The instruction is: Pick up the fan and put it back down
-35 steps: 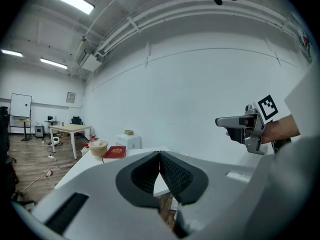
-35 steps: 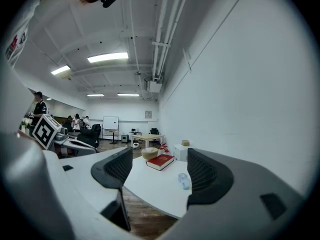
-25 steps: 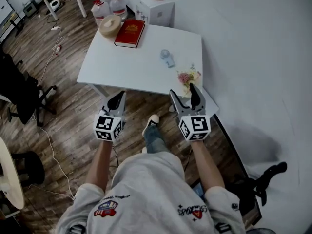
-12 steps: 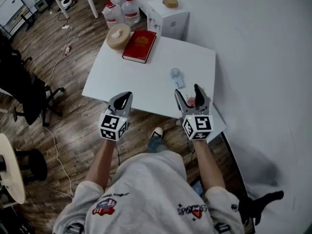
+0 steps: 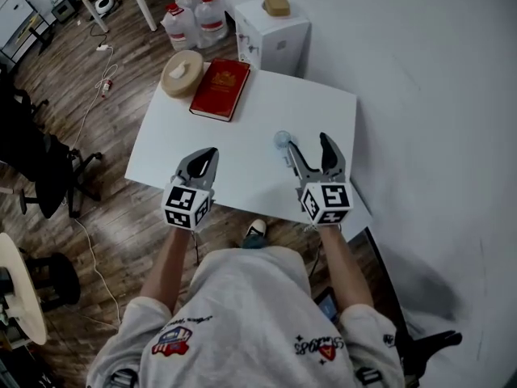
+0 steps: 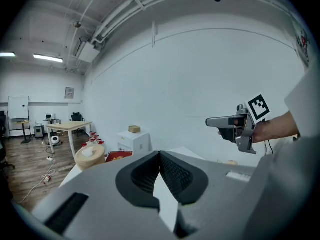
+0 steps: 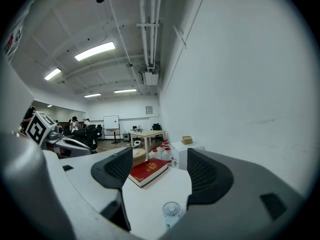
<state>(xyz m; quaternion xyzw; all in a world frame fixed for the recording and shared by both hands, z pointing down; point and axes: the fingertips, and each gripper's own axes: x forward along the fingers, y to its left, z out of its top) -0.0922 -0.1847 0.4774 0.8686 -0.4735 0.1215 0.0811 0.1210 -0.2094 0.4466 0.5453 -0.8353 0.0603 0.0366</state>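
Observation:
The small pale-blue fan lies on the white table, close to its near right part. My right gripper hovers open over the table, its left finger just right of the fan. In the right gripper view the fan stands low between the wide-apart jaws of the right gripper, nothing touching it. My left gripper is shut and empty over the table's near left edge; its pads meet tip to tip. The right gripper shows at the right of the left gripper view.
A red book and a round beige box sit at the table's far left. Behind the table stand a white cabinet and several water bottles. A white wall runs along the right; black chairs stand on the wooden floor at left.
Both grippers have moved forward from in front of the table to over its near part. The right gripper now stands beside the fan. Neither gripper's jaws changed.

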